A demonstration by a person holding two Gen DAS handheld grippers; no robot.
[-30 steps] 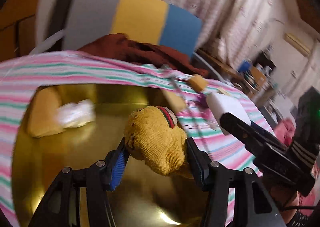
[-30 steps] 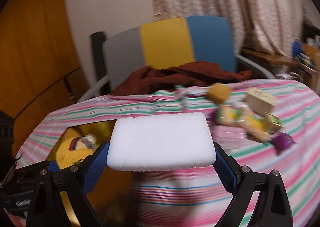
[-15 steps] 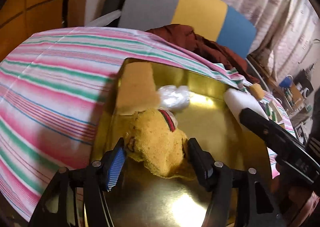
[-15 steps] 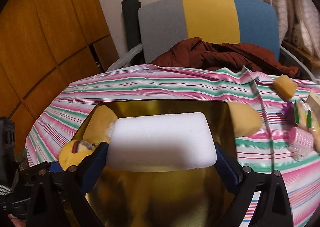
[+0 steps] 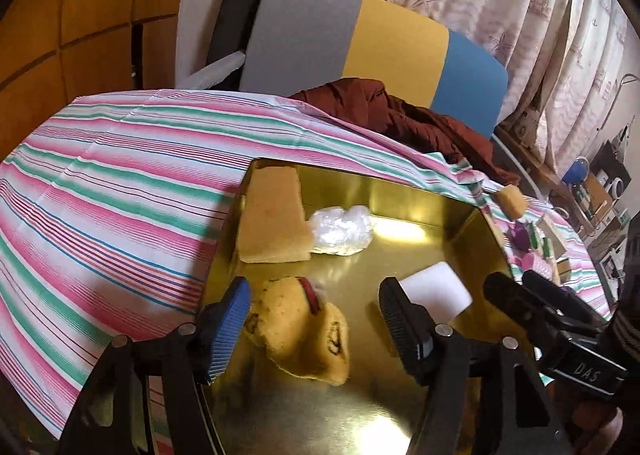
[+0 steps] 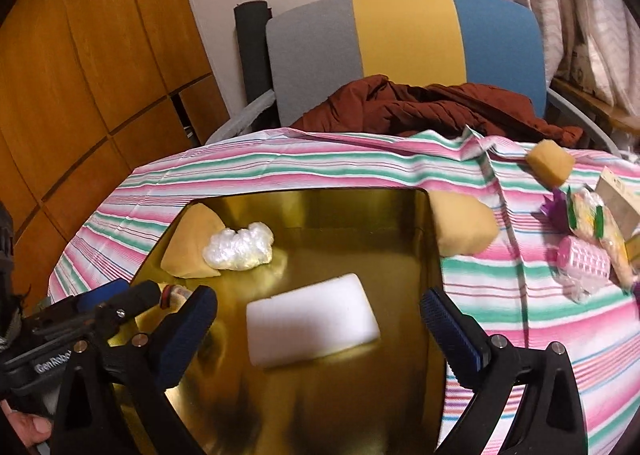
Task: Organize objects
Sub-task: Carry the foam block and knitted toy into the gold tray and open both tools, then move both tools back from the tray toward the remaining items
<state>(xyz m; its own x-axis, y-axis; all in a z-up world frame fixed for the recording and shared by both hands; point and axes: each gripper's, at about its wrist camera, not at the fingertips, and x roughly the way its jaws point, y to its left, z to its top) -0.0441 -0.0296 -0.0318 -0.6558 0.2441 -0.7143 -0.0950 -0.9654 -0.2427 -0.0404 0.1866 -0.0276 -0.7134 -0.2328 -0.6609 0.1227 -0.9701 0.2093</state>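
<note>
Jaws apart, white sponge loose

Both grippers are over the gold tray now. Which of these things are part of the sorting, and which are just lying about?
Part of the job:
gold tray
white sponge
yellow sock
tan foam wedge
plastic wad
loose items on the cloth: foam lump, tan cube, pink roller

Just lying about:
chair
brown jacket
curtain

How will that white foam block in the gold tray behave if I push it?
The white foam block looks light, so it probably slides easily on the glossy gold tray. Lying flat, it seems unlikely to roll or tip. It likely dents under pressure.
</note>
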